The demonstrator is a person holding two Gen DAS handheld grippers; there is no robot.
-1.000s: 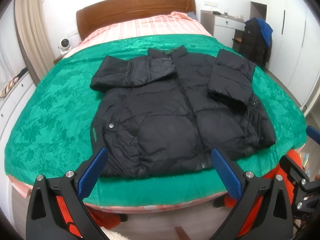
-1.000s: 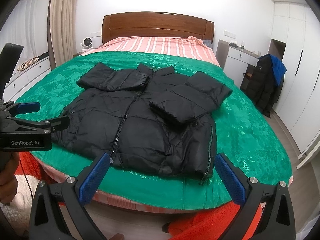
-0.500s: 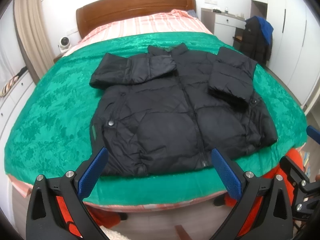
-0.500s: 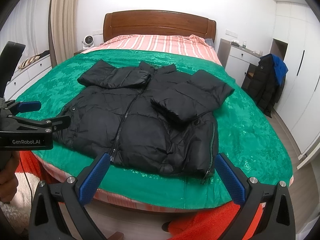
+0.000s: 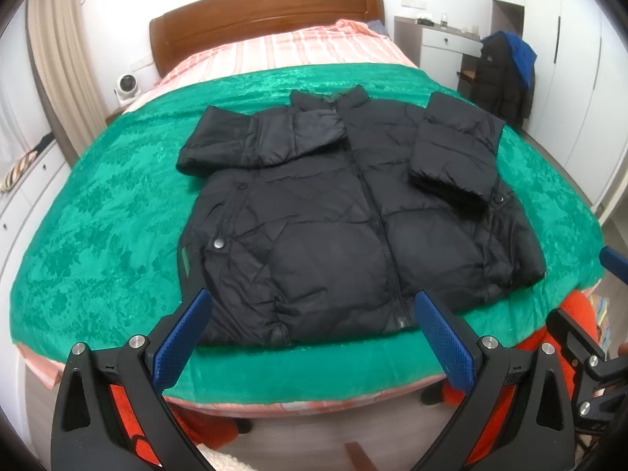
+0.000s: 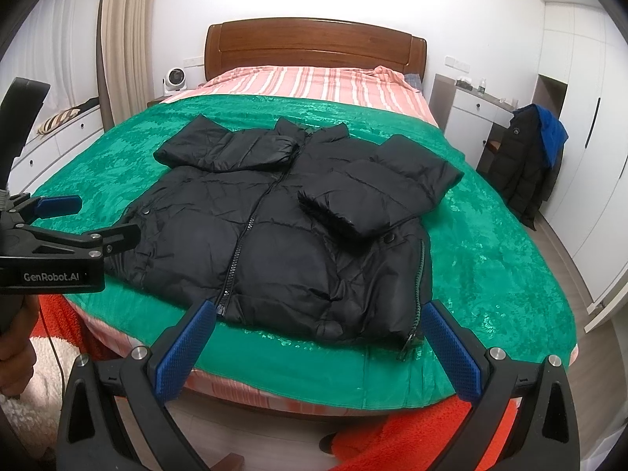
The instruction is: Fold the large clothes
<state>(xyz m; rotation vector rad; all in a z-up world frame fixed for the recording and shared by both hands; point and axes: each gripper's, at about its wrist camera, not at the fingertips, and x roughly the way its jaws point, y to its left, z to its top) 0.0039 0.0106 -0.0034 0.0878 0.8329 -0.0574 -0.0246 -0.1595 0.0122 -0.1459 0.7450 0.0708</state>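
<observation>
Now the green blanket (image 5: pixel 98 243) covers the bed, and the black jacket (image 5: pixel 333 227) lies flat near its foot edge, sleeves folded inward, seemingly ready for the hem fold. Left gripper (image 5: pixel 314 337) and right gripper (image 6: pixel 318 341) hover short, jaws spread, empty. Only the right view shows the side zipper (image 6: pixel 418 286).

Both views sit slightly closer to the black jacket (image 5: pixel 353 212) than before: the left tool (image 5: pixel 312 331) and right tool (image 6: pixel 318 337) edge toward its hem.
</observation>
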